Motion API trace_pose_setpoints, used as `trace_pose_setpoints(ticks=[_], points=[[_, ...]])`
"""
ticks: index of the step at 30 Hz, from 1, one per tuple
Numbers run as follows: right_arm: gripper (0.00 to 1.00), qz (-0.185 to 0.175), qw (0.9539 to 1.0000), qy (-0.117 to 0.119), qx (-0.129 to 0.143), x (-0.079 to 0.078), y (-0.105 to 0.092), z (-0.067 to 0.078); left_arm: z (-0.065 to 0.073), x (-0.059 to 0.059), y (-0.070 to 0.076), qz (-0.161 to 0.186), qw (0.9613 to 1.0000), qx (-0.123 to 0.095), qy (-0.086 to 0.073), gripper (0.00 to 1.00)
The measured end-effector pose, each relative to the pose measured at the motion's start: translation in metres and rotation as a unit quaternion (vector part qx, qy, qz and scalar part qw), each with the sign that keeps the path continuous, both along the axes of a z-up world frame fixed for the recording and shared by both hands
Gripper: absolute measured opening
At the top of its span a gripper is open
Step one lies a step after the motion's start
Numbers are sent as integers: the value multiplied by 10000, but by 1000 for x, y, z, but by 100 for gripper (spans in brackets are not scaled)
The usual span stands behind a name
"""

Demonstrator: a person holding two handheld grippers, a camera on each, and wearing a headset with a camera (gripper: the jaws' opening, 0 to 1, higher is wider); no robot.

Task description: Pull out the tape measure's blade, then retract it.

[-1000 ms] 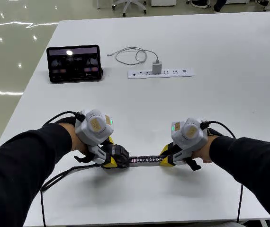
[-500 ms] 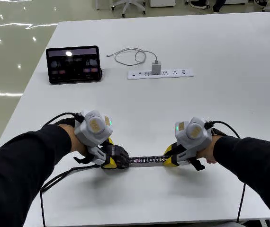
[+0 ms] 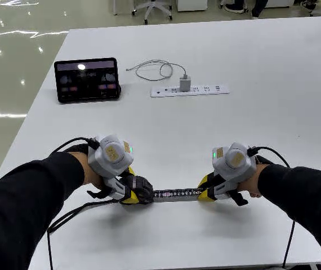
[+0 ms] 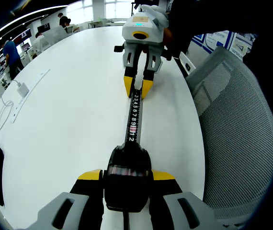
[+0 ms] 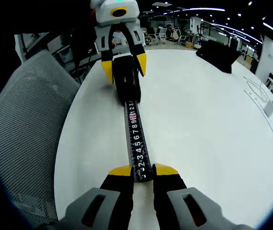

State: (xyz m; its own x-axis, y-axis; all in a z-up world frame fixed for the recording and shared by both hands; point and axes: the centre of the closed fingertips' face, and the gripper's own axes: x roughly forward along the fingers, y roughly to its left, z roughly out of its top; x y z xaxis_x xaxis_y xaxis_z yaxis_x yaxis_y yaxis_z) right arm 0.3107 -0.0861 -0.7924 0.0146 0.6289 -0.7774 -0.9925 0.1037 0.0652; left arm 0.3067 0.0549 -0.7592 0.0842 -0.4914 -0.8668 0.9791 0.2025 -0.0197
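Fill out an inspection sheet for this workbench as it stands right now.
Surface: white table, no spills or marks seen.
Job's things: tape measure lying near the table's front edge; blade pulled out a short way, numbers facing up.
Clutter: tablet propped up with its screen lit; power strip with a charger plugged in.
Tools: left tool shut on the tape measure's case; right tool shut on the blade's tip.
Cables: white cable looped beside the charger; black cables trailing from both tools.
Surroundings: glossy floor; mesh chair at the table's edge.
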Motion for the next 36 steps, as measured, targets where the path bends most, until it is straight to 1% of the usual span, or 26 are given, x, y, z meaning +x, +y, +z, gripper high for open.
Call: trace_pose_setpoints(ticks=[36], points=[[10, -84, 10000, 1, -36, 2, -22, -1, 0, -1, -1, 9, 10000, -13, 6, 32]])
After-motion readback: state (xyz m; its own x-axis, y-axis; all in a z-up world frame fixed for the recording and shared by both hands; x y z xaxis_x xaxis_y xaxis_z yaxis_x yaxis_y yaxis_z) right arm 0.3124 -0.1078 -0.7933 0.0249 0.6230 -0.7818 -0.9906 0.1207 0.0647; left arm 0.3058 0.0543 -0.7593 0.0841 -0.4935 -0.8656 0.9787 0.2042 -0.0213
